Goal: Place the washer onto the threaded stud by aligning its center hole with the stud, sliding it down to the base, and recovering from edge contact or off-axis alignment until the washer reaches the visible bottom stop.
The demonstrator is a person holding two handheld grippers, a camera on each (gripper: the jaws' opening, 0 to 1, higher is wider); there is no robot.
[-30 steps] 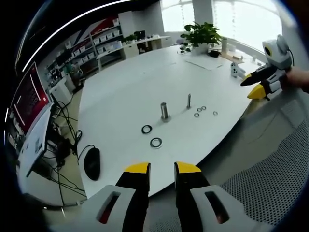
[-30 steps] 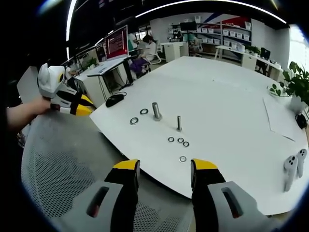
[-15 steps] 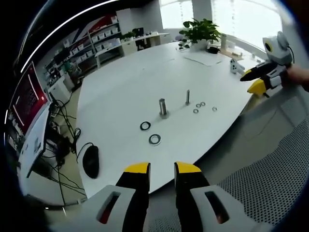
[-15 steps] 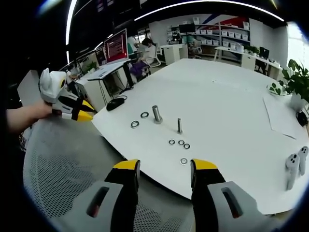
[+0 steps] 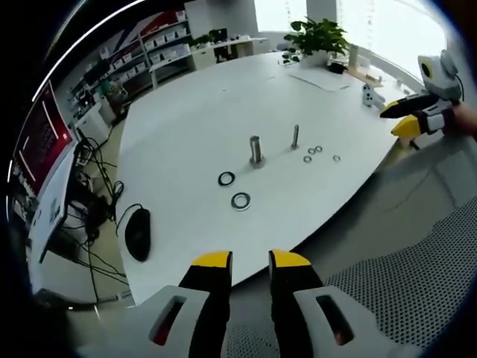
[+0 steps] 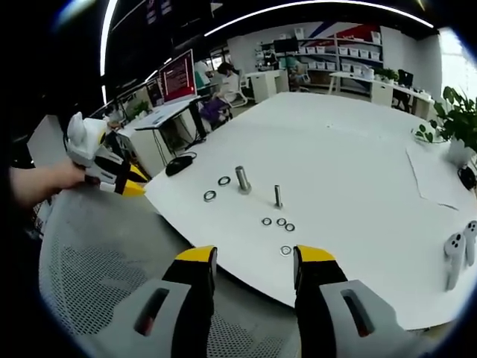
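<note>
On the white table stand a thick stud and a thin threaded stud. Two large washers lie in front of the thick stud, and several small washers lie beside the thin one. My left gripper hovers off the table edge, jaws slightly apart and holding nothing. My right gripper is open and empty, short of the nearest small washer. The right gripper view has both studs, thick and thin. Each gripper appears in the other's view: right, left, both held in a hand.
A grey mesh chair back lies under both grippers. A black mouse sits near the table's corner. A white controller, a paper sheet and a potted plant are on the far side. Desks, shelves and a red screen stand behind.
Both cameras have drifted a little with the hands; the right gripper sits further right in the left gripper view. Studs and washers have not moved, and both grippers' jaws hold the same spacing.
</note>
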